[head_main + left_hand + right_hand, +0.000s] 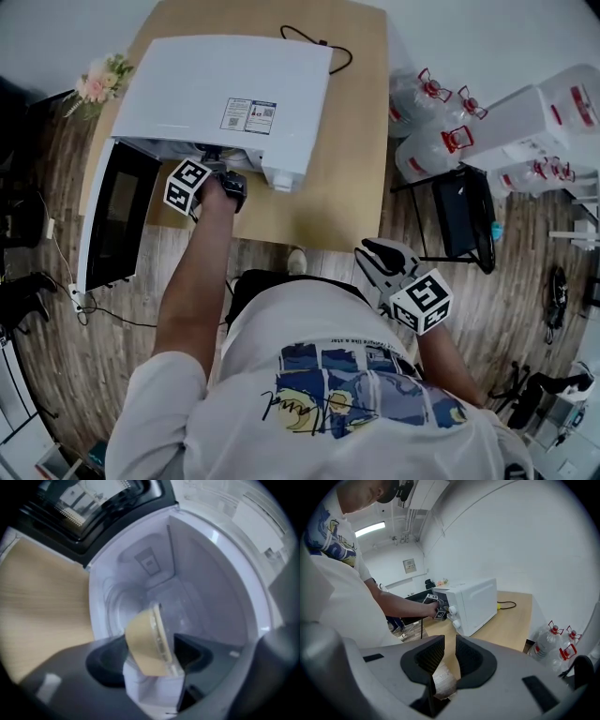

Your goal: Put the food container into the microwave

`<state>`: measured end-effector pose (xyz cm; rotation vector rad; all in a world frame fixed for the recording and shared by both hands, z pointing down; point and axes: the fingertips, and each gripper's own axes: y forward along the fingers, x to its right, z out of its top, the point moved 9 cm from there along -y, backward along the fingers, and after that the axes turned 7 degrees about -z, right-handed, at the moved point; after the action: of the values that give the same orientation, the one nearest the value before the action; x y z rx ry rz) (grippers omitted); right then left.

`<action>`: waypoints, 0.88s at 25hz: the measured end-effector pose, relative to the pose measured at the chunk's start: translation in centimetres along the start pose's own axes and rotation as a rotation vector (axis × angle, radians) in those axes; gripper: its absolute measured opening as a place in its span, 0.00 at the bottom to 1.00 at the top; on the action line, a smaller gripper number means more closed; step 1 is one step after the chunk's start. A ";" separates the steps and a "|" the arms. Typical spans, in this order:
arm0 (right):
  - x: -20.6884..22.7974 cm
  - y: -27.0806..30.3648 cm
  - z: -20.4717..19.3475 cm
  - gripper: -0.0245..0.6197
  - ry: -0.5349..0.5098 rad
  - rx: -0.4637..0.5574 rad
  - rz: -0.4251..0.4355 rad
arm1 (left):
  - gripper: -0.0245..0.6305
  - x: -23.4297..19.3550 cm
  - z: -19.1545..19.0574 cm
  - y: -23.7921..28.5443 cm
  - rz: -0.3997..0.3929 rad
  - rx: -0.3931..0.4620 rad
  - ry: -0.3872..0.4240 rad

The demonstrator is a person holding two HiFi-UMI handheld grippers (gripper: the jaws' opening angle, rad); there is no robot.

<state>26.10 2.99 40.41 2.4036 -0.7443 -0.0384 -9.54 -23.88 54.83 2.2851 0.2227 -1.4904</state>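
A white microwave [225, 94] stands on a wooden table [347, 159] with its door [117, 216] swung open to the left. My left gripper [220, 183] is at the mouth of the cavity. In the left gripper view my left gripper [150, 657] is shut on the food container [143, 644], a tan tub with a clear lid, held tipped on its side in front of the white cavity [197, 588]. The container is hidden in the head view. My right gripper [382, 262] hangs by the person's right side, away from the table; the right gripper [450, 651] has its jaws nearly together with nothing between them.
Several water bottles [431, 122] and white bins [544, 122] stand on the floor to the right, beside a black stool [464, 211]. A black cable [319, 42] runs behind the microwave. Flowers [98, 80] sit at the table's back left corner.
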 end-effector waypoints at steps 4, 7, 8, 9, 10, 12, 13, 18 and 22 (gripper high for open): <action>0.3 0.6 0.3 0.14 -0.010 -0.001 0.023 | 0.56 0.6 0.2 -0.2 0.055 -0.011 0.076; 0.3 1.1 0.7 0.14 -0.015 0.005 0.040 | 0.60 0.9 0.1 -0.4 0.081 -0.031 0.118; 0.3 1.2 0.8 0.14 -0.017 0.007 0.046 | 0.61 1.1 0.0 -0.4 0.089 -0.042 0.139; 0.2 1.4 0.8 0.14 -0.019 0.008 0.052 | 0.63 1.2 0.0 -0.4 0.099 -0.052 0.167; 0.1 1.6 0.9 0.14 -0.020 0.010 0.059 | 0.65 1.4 0.0 -0.4 0.111 -0.062 0.199; 0.0 1.8 0.9 0.14 -0.022 0.012 0.070 | 0.67 1.8 0.0 -0.3 0.127 -0.079 0.258; -0.1 1.8 0.9 0.14 -0.021 0.011 0.074 | 0.68 2.0 0.0 -0.2 0.132 -0.090 0.287; 0.1 2.0 0.7 0.14 -0.016 0.002 0.079 | 0.73 2.7 -0.3 1.1 0.124 -0.183 0.438; 0.3 2.1 0.8 0.14 -0.013 -0.001 0.081 | 0.75 3.1 -0.4 1.6 0.126 -0.258 0.575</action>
<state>25.12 0.98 41.01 2.3723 -0.8465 -0.0219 -7.37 -25.40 52.56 2.3994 0.3961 -0.6686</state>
